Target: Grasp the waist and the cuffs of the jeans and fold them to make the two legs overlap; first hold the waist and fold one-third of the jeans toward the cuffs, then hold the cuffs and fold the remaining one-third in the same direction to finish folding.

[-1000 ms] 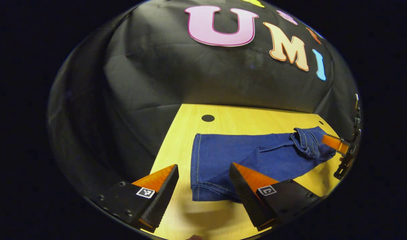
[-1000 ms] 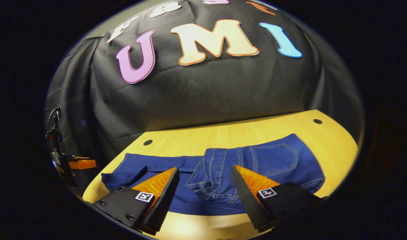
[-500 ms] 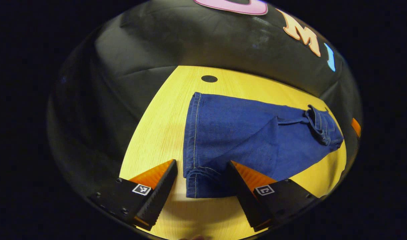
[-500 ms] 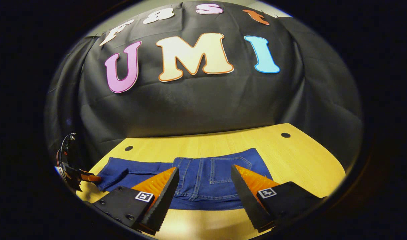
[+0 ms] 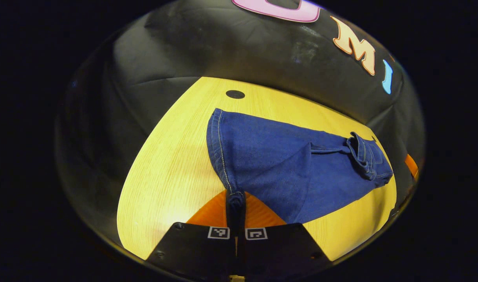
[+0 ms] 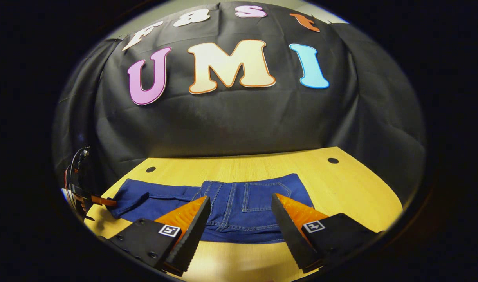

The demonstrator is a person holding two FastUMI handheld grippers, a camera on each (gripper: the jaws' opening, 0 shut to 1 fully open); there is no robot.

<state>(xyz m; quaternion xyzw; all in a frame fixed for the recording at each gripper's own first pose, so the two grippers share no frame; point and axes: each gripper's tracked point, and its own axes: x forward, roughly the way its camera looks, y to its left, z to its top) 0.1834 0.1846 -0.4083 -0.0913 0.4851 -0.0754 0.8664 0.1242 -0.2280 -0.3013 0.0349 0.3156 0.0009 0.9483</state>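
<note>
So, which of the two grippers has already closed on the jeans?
The left gripper: its fingers are pinched together on the near cuff corner of the jeans. The right gripper is open at the waist, gripping nothing.

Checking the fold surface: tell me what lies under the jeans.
The jeans lie on the yellow wooden table, cuff corner pinched by the left gripper. Anything beneath the denim is covered.

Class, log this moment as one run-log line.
left tool: shut on cuff | right tool: open over waist | jeans: flat on table
</note>
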